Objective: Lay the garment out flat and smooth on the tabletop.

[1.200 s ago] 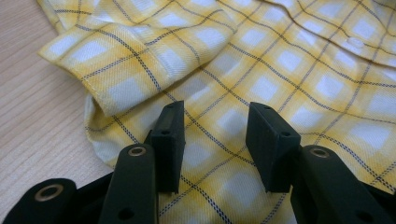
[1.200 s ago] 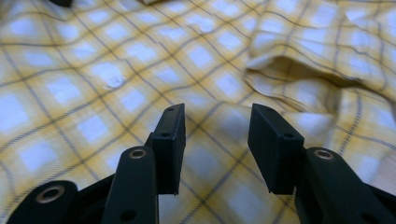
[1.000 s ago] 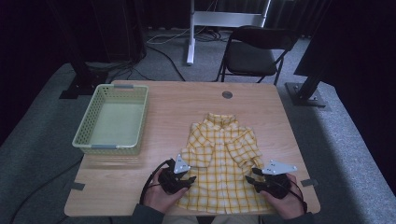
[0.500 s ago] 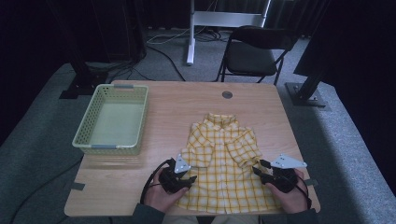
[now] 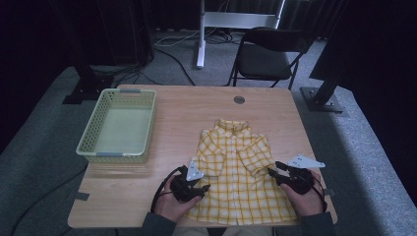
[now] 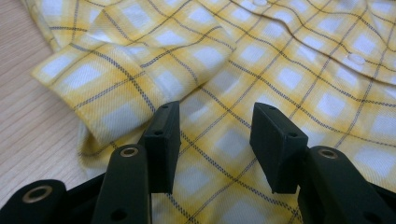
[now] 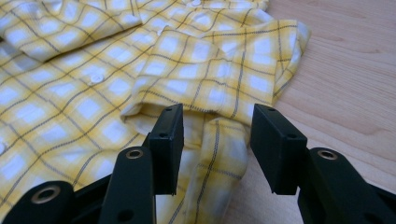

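On wooden table (image 5: 196,105), seemingly dark room

A light wooden rectangular surface (image 5: 177,118) with rounded corners carries two things. A pale green plastic mesh basket (image 5: 93,132) sits on its far left part, long side running away from the person. A yellow checked short-sleeved shirt (image 5: 236,167) lies spread flat on the near right part, collar pointing away, hem at the near edge. A small round grey grommet (image 5: 239,100) is set into the wood near the far edge.
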A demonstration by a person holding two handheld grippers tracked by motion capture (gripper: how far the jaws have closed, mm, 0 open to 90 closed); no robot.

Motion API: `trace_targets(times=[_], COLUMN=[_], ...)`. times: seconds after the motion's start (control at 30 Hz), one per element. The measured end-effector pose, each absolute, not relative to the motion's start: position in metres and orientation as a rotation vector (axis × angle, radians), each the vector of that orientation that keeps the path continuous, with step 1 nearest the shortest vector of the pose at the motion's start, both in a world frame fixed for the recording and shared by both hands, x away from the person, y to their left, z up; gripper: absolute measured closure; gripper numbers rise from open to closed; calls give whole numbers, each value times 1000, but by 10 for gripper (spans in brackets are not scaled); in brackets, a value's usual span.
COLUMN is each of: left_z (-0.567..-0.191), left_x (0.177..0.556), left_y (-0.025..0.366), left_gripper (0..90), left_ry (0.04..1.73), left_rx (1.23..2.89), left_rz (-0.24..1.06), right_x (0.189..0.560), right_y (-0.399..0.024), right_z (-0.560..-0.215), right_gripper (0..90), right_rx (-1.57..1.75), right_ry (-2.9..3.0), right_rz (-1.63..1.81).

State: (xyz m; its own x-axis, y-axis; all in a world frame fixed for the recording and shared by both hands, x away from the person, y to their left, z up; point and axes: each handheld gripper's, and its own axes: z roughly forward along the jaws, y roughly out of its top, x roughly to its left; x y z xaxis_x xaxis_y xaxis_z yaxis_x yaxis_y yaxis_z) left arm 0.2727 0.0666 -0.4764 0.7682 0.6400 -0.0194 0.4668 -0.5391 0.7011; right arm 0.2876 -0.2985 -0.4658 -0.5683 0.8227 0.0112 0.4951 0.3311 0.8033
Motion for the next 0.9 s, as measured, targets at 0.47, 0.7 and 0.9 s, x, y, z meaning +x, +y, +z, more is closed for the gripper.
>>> trace_targets(times=[0.47,0.7,0.9], left_z=[-480,-481,-482], left_x=[276,277,277], left_y=[67,69,69], left_gripper=[513,511,508], left_ry=[816,821,812], left_rx=[2218,2201,2193], left_rz=[285,269,286], right_x=[311,324,334], right_y=[-294,-292,-289], right_z=[-466,-464,-464], right_gripper=[535,526,510], right_rx=[1227,1251,1255], right_ry=[2175,2176,2178], right_rz=[1125,1097,1084])
